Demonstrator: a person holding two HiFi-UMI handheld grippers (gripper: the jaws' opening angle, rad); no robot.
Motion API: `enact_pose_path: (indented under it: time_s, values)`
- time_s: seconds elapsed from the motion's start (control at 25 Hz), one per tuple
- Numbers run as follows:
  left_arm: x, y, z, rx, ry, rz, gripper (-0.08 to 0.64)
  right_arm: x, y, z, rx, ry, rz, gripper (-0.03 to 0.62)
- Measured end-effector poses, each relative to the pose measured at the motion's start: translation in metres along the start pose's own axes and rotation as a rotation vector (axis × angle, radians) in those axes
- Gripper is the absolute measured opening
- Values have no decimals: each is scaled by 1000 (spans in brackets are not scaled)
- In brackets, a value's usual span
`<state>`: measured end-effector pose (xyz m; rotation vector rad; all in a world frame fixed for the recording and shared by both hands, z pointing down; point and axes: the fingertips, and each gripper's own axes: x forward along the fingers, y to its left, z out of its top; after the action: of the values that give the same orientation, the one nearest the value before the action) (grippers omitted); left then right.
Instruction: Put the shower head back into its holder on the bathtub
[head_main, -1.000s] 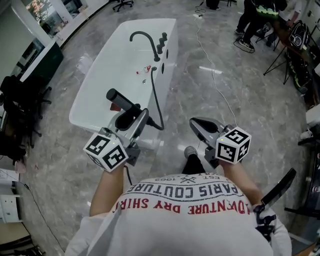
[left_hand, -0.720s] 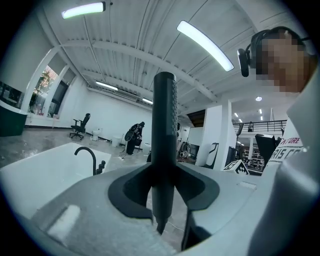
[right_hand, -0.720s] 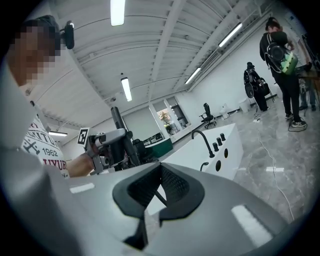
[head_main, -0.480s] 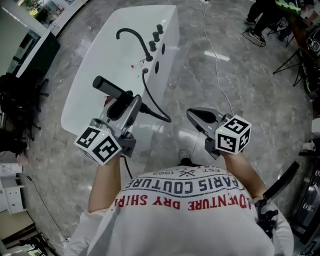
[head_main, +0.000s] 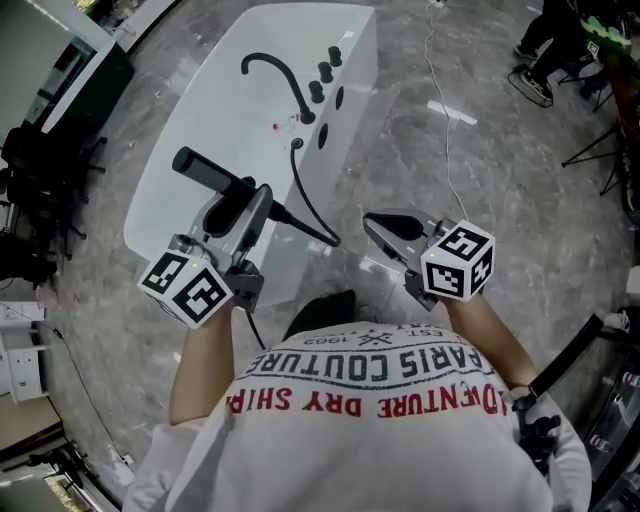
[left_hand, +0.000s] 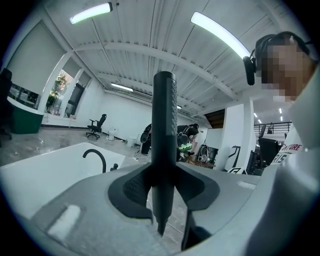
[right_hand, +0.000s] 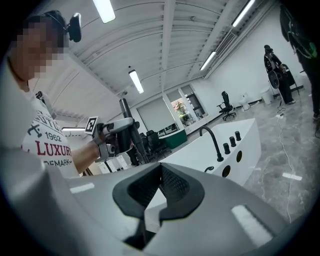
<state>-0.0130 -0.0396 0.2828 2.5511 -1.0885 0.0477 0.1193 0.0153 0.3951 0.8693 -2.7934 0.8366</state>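
Firmly held: shower head in the left gripper, off the bathtub

Nearest the camera is the person's white printed shirt, with both forearms reaching forward. Each hand carries a gripper topped by a marker cube, one on the left and one on the right.

The left gripper's jaws stand wide and clamp the black shower head across its handle. In the left gripper view the handle rises upright between the pads. In the head view it sticks out up and to the left of the jaws. It is held in the air at the near end of the tub, not seated on it.

The right gripper is beside it, to the right, over the grey marbled floor. Its jaws are pressed together with nothing between them.

A black hose leaves the shower head, loops toward the right gripper, then climbs to the tub's deck.

Farther on, the white bathtub runs away from the person. A black arched faucet and a row of black knobs stand at its far end, and dark round holes show in its side wall.

A white cable trails across the floor beyond, toward another person at the far right.
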Motion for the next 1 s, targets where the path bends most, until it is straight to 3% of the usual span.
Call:
enact_pose_path:
  time_s: [0.36,0.56,0.84,1.0]
  values:
    - [41,20,25,5,-51,-67,137,-5,-30,3,-20,30,-86,6]
    - [58,43,43,-9,-73,-76,137,17,-47,4,13,65,-77,6]
    - [61,92,88,-15,-92,-72,137,81,-63,13,38,148,-31,81]
    - [63,108,101,-29,-100,-76,138,112,-74,-1,48,201,-3,135]
